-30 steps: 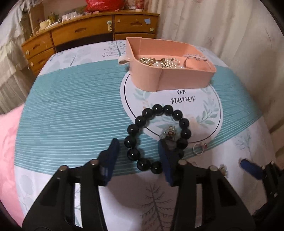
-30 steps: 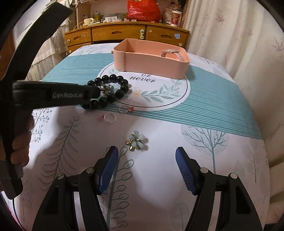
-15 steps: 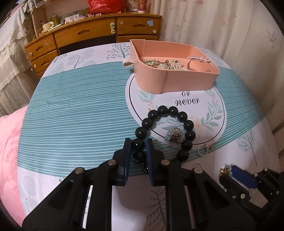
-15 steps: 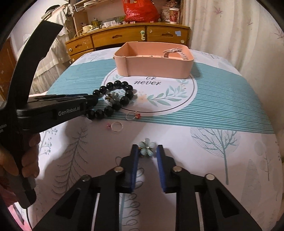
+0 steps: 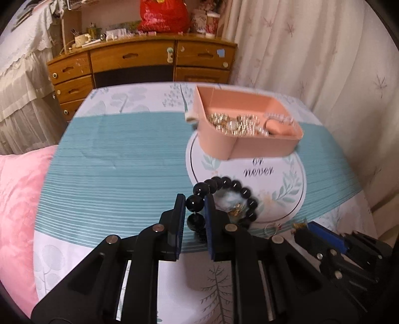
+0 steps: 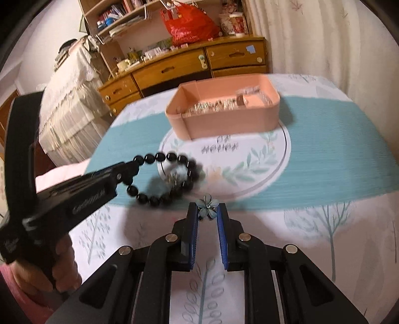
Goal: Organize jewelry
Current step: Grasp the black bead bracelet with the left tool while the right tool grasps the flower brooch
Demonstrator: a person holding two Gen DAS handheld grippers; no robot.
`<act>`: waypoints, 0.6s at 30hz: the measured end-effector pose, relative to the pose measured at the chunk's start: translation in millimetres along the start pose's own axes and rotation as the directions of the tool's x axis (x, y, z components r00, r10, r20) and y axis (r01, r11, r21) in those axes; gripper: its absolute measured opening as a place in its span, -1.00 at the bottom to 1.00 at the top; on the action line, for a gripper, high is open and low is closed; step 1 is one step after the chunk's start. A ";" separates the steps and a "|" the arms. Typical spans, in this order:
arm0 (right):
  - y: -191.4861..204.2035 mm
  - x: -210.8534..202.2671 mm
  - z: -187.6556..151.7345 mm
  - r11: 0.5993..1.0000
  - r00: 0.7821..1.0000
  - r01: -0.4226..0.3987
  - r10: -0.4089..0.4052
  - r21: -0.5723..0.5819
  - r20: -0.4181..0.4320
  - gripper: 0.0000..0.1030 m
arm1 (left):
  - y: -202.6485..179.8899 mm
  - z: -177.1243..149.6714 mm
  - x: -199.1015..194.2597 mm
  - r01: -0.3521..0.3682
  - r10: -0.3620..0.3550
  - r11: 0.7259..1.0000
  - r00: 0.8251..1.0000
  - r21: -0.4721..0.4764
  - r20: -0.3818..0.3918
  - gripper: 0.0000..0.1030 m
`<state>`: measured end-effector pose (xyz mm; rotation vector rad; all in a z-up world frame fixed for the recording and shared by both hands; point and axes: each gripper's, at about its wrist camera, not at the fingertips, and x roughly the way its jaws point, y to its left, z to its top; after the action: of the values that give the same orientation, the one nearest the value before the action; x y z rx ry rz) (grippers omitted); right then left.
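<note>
Partly done: chains and pearls already in pink tray [image 5: 264,147]. Left tool [image 5: 195,203] clenched on black bead bracelet [image 5: 225,197], right tool [image 6: 207,211] on flower brooch [image 6: 207,208]; small ring [image 5: 270,228] left near table's edge.

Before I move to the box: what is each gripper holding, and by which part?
Left gripper: black bead bracelet, pinched at one bead. Right gripper: blue flower brooch, clamped across its petals.

A wooden dresser [image 5: 139,62] with drawers stands beside pale patterned curtains [image 5: 311,49], a red bag [image 5: 163,15] on top.
</note>
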<state>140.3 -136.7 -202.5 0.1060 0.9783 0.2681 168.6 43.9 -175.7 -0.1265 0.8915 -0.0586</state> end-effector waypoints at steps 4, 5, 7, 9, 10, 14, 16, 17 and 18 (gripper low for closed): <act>1.5 -5.4 19.7 1.000 0.999 0.003 -0.003 -0.001 0.051 -0.71 | -3.4 14.6 -20.9 0.022 -0.022 1.000 0.998 -0.005 0.056 -0.75; 1.5 -6.4 24.3 1.000 0.998 0.002 -0.002 0.002 0.062 -0.71 | -4.9 18.3 -25.2 0.040 -0.040 0.999 0.997 0.001 0.065 -0.75; 2.1 -7.8 32.9 1.000 0.997 -0.007 0.007 0.003 0.080 -0.71 | -9.6 26.4 -34.4 0.056 -0.057 0.998 0.994 0.012 0.094 -0.75; 1.8 -8.3 43.5 1.000 0.995 -0.022 0.021 0.004 0.096 -0.71 | -15.5 35.6 -43.1 0.065 -0.068 0.997 0.989 0.028 0.128 -0.75; 2.0 -8.8 49.3 1.000 0.994 -0.026 0.025 0.002 0.106 -0.70 | -17.4 39.8 -45.7 0.064 -0.068 0.997 0.988 0.033 0.140 -0.75; 0.7 -10.2 72.6 0.999 0.989 -0.038 0.037 0.004 0.141 -0.70 | -26.6 60.9 -55.9 0.076 -0.085 0.996 0.972 0.049 0.220 -0.75; -2.9 -10.4 85.7 0.999 0.985 -0.047 0.043 0.019 0.169 -0.70 | -27.9 71.0 -57.9 0.083 -0.092 0.995 0.964 0.048 0.248 -0.75; -3.4 -11.5 91.2 0.998 0.983 -0.050 0.045 0.024 0.179 -0.70 | -29.1 76.9 -58.4 0.081 -0.091 0.996 0.961 0.048 0.262 -0.75; -6.3 -11.4 99.2 0.998 0.980 -0.052 0.045 0.028 0.193 -0.70 | -31.2 82.1 -59.0 0.077 -0.088 0.996 0.956 0.050 0.279 -0.75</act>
<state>217.7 -142.7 -139.4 0.1829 0.7889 0.2813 195.6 26.1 -75.0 -0.1325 0.6006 -0.1325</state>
